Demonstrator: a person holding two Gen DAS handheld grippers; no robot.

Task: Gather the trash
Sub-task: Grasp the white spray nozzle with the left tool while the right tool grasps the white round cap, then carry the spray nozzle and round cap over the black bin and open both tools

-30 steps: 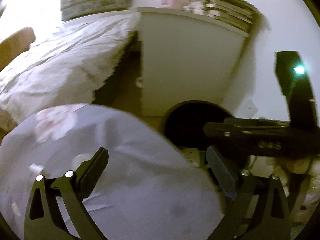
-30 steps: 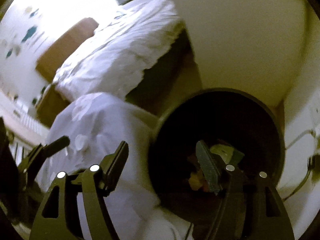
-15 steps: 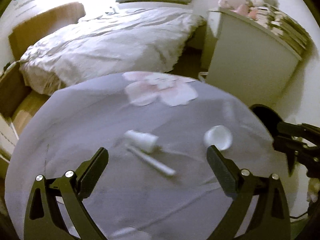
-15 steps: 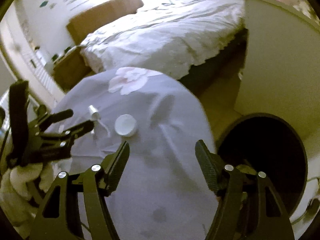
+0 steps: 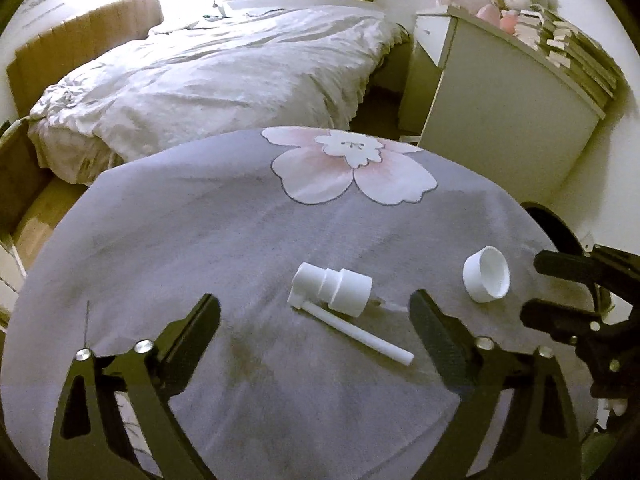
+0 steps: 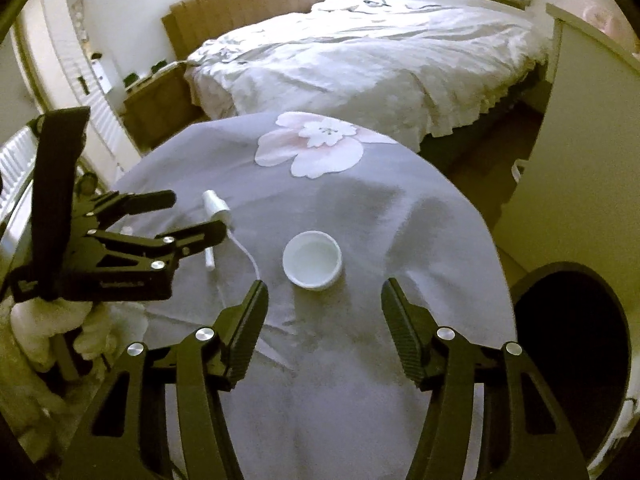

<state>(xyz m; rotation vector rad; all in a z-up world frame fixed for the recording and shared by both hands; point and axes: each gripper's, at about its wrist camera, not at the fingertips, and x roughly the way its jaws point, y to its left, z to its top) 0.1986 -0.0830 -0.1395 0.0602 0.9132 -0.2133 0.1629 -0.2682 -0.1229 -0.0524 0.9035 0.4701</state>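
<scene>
A white spray-pump head with a long tube (image 5: 332,294) lies on the round table with the grey flowered cloth (image 5: 200,240); it also shows in the right wrist view (image 6: 216,208). A small white cap (image 5: 486,274) lies open side up to its right, also in the right wrist view (image 6: 313,259). My left gripper (image 5: 316,324) is open and empty, just short of the pump head. My right gripper (image 6: 324,300) is open and empty, just short of the cap. The black bin (image 6: 572,344) stands on the floor at the table's right edge.
A bed with a white duvet (image 5: 208,68) lies behind the table. A white cabinet (image 5: 500,120) topped with books and soft toys stands at the right, beyond the bin (image 5: 554,228). A radiator (image 6: 16,160) is at far left.
Both grippers have swung left from over the bin to above the table. The pump head and cap have come into view between the open jaws.
</scene>
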